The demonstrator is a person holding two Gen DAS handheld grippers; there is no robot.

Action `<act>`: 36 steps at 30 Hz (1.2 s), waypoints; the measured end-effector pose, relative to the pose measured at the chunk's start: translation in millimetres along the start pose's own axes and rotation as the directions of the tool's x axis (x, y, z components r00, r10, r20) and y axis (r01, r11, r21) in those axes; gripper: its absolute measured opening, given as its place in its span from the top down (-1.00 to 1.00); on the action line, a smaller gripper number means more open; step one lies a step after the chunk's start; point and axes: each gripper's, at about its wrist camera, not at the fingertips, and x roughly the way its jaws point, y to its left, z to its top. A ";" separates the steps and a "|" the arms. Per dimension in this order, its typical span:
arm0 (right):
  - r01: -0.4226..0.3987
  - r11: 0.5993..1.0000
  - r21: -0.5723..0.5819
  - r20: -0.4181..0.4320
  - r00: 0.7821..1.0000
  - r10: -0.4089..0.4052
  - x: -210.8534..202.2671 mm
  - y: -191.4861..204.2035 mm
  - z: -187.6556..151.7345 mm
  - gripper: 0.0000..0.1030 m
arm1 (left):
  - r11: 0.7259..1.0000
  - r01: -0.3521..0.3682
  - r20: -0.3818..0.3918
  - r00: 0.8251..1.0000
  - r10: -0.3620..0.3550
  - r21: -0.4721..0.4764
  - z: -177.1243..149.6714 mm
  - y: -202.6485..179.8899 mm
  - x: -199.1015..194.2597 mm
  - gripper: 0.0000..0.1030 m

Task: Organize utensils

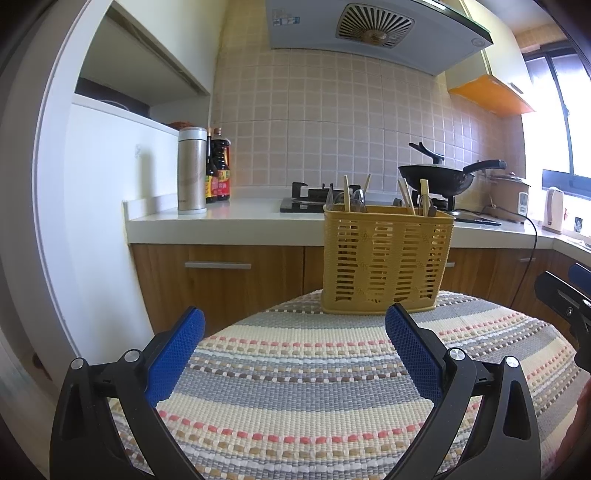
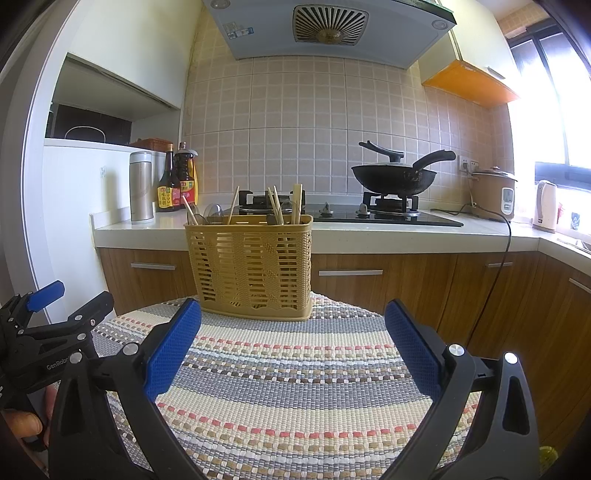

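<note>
We are in a small kitchen with beige wall tiles. Going from left to right along the white counter [image 2: 258, 234] at the back, we see a steel thermos [image 2: 141, 187], two dark sauce bottles [image 2: 177, 182], a black gas hob [image 2: 369, 214] under a range hood [image 2: 325, 29], a black wok [image 2: 393, 179] on the right burner, a rice cooker [image 2: 493, 192] and a pale kettle [image 2: 545, 205] by the bright window. Wooden cabinet doors run below the counter.

Nearer to us is the surface [image 2: 295, 387] that carries the task's thing, covered by a woven cloth striped in grey, cream and pink. At its far edge stands a yellow slotted utensil basket [image 2: 251, 269], upright. Wooden chopsticks [image 2: 275, 208] and the handles of some clear or metal utensils stick out of its top; we cannot tell exactly which utensils these are.

Our left claw [image 1: 295, 350] hangs above the cloth with its blue pads spread wide and nothing between them. In its view the basket [image 1: 386, 258] stands ahead and a little to the right, apart from the pads. Our right claw [image 2: 293, 339] is likewise spread wide and empty, and the basket stands ahead and slightly left of it, not touching. The left claw's black frame also shows at the left edge of the right wrist view.
</note>
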 end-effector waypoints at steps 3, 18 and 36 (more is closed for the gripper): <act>0.000 1.000 0.000 0.000 1.000 0.000 0.1 0.1 0.1 -0.85 | 1.000 0.002 0.000 1.000 -0.002 0.000 0.1 0.3 0.1 -0.85; -0.004 1.000 0.001 -0.008 1.000 0.004 1.8 -0.1 -0.4 -0.85 | 1.000 -0.001 0.001 1.000 0.001 0.005 0.6 0.8 0.7 -0.85; 0.005 1.000 -0.007 -0.013 1.000 -0.005 3.5 -0.9 -1.3 -0.85 | 0.998 -0.047 0.039 0.998 0.045 0.051 0.1 -4.7 -4.7 -0.85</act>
